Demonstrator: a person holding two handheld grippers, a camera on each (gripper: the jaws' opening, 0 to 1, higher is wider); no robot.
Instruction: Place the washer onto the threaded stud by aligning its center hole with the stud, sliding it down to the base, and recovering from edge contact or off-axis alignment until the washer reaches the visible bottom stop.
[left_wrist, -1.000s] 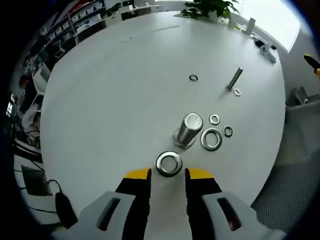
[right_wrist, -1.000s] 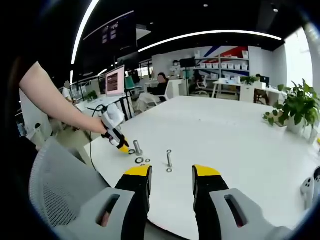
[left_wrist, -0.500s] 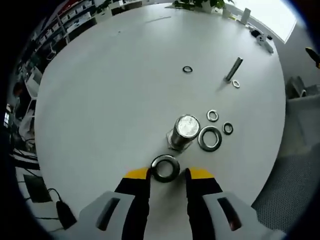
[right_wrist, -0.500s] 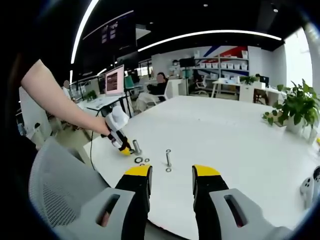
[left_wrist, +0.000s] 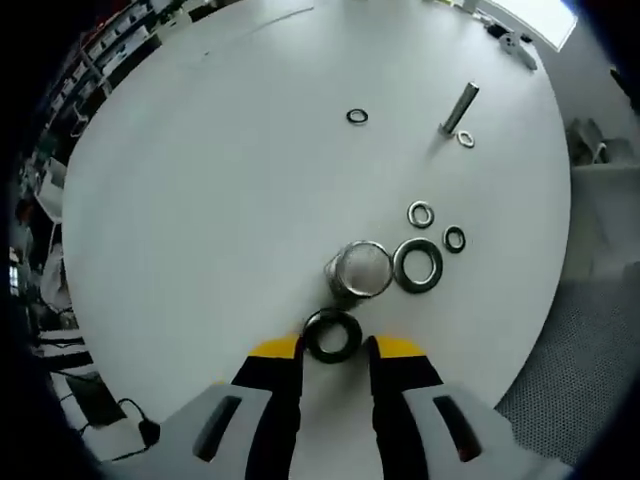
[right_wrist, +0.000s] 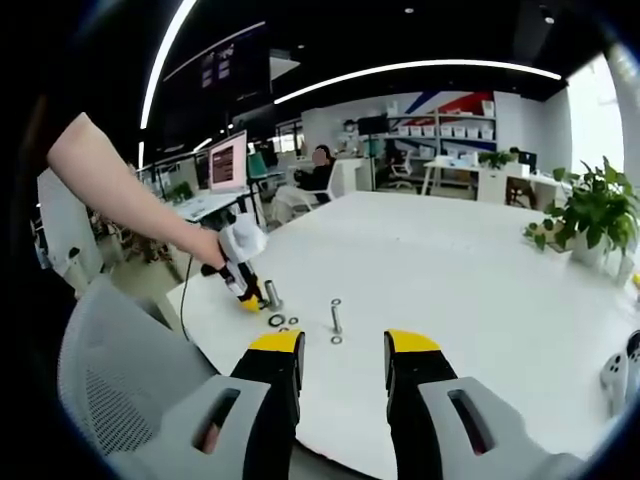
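Looking down in the left gripper view, a dark steel washer (left_wrist: 333, 336) sits on the white table (left_wrist: 220, 180) between the yellow tips of my left gripper (left_wrist: 336, 347). The jaws stand just wider than the washer, with a thin gap on each side. Just beyond it the threaded stud (left_wrist: 360, 270) stands upright, seen almost end-on. In the right gripper view, the left gripper (right_wrist: 245, 293) is held by a person's hand beside the stud (right_wrist: 272, 295). My right gripper (right_wrist: 343, 345) hovers open over the near table edge, holding nothing.
A large washer (left_wrist: 418, 266) lies against the stud's right side, with smaller washers (left_wrist: 421, 214) (left_wrist: 454, 238) (left_wrist: 357, 116) scattered beyond. A loose bolt (left_wrist: 459, 108) lies farther off. A mesh chair (right_wrist: 110, 370) stands at the table's edge and a potted plant (right_wrist: 590, 215) at far right.
The left gripper has moved forward until the washer sits between its tips, and its view has tipped further downward onto the stud. The jaw gap looks unchanged. The right gripper has stayed still.
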